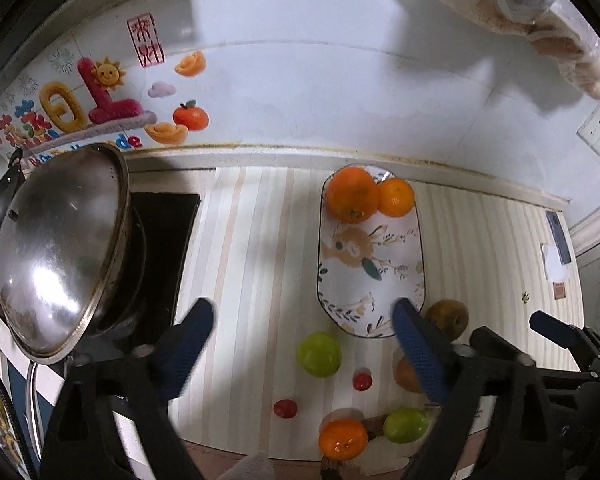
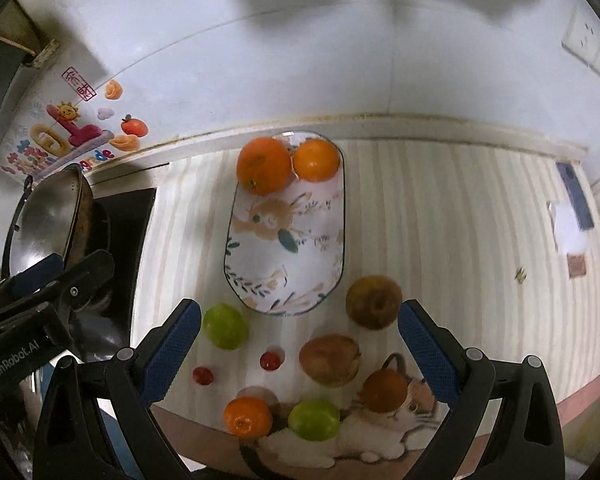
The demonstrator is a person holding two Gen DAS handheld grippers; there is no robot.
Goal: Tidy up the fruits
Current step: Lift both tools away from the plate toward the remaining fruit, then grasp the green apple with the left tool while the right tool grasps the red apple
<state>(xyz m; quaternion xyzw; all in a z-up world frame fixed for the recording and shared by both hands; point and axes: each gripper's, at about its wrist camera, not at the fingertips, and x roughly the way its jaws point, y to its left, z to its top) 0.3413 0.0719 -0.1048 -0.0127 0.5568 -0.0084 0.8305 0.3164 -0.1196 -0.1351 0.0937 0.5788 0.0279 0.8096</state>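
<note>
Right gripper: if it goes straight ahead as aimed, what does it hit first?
Probably the brownish fruit lying on the mat between the open jaws of the right gripper. Past it sits the plate with two oranges. Depth is unclear in the fisheye, so it may pass above.

Two oranges (image 2: 264, 165) (image 2: 315, 159) at the far end of the oval plate (image 2: 240, 264). On the counter near its front edge: two more oranges (image 2: 248, 416) (image 2: 384, 391), two green fruits (image 2: 225, 326) (image 2: 314, 419), two brown fruits (image 2: 374, 301) (image 2: 330, 359), two small red fruits (image 2: 270, 360) (image 2: 203, 375).
</note>
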